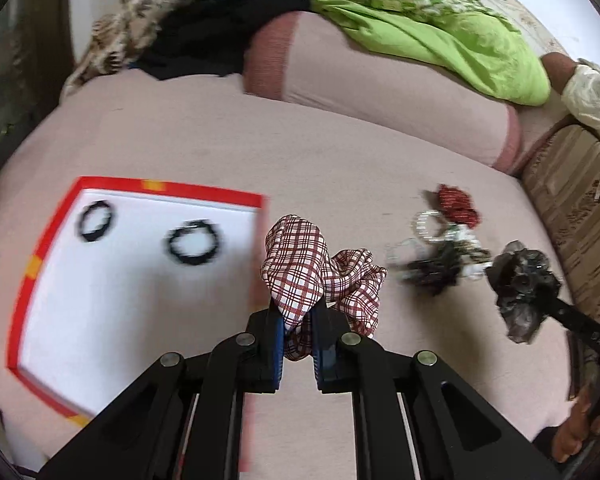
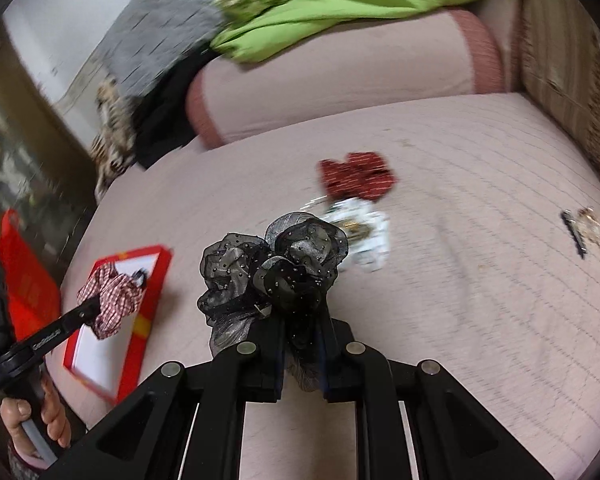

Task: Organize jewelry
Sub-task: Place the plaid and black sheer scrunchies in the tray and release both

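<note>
My left gripper (image 1: 298, 320) is shut on a red-and-white checked scrunchie (image 1: 308, 268) and holds it just right of a red-rimmed white box (image 1: 140, 276). Two black ring bracelets (image 1: 194, 242) lie in the box. My right gripper (image 2: 302, 344) is shut on a black sheer dotted scrunchie (image 2: 272, 272), held above the pink bed. That scrunchie also shows in the left wrist view (image 1: 524, 288). A pile of jewelry (image 1: 440, 256) with a red scrunchie (image 2: 356, 176) lies on the bed beyond.
A pink bolster (image 1: 380, 100) and green cloth (image 1: 440, 32) lie at the back. A hair clip (image 2: 580, 228) lies at the far right. A red lid or bag (image 2: 24, 276) stands left of the box. A patterned headboard (image 1: 572, 208) is at the right.
</note>
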Motion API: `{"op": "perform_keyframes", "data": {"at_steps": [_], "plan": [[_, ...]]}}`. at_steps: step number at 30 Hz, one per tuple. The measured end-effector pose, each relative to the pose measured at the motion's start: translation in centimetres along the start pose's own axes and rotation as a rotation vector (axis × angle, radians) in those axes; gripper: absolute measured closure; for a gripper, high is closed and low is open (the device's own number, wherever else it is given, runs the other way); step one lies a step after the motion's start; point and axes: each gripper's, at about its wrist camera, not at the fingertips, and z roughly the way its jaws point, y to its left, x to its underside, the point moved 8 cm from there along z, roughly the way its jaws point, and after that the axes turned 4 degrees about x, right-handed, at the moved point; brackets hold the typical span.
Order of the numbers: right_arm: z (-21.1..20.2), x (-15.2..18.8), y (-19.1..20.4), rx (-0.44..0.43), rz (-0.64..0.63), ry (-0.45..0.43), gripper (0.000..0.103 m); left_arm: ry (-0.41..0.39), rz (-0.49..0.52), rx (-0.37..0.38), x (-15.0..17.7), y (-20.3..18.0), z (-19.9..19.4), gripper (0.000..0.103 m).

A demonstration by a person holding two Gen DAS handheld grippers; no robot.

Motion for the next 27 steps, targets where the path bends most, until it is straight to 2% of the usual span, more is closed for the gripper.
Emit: {"op": "perform_keyframes", "data": {"at_steps": [4, 10, 14, 19, 22, 27], "plan": [[1.2, 1.1, 5.1, -0.04, -0.079, 0.042, 0.089, -0.004, -0.055, -0.073, 0.7, 5.1, -0.6, 0.092], [3.6, 2.3, 12.7, -0.101, -0.19, 0.102, 0.089, 0.028, -0.195, -0.173, 1.7, 13.7, -0.2, 0.092], [5.5, 3.5, 18.2, -0.139, -0.271, 0.141, 0.089, 0.031, -0.258, -0.221, 2.1, 17.8, -0.1, 0.092], [8.5, 5.9, 23.3, -0.159, -0.354, 0.2, 0.089, 0.063, -0.277, -0.292, 2.9, 20.8, 0.6, 0.092], [9.6, 7.8, 25.1, -0.183, -0.381, 0.242, 0.089, 0.064, -0.309, -0.321, 2.9, 22.1, 0.3, 0.092], [10.8, 11.3, 26.9, -0.2, -0.426, 0.302, 0.089, 0.059, -0.345, -0.432, 3.6, 24.1, -0.9, 0.091]]}}
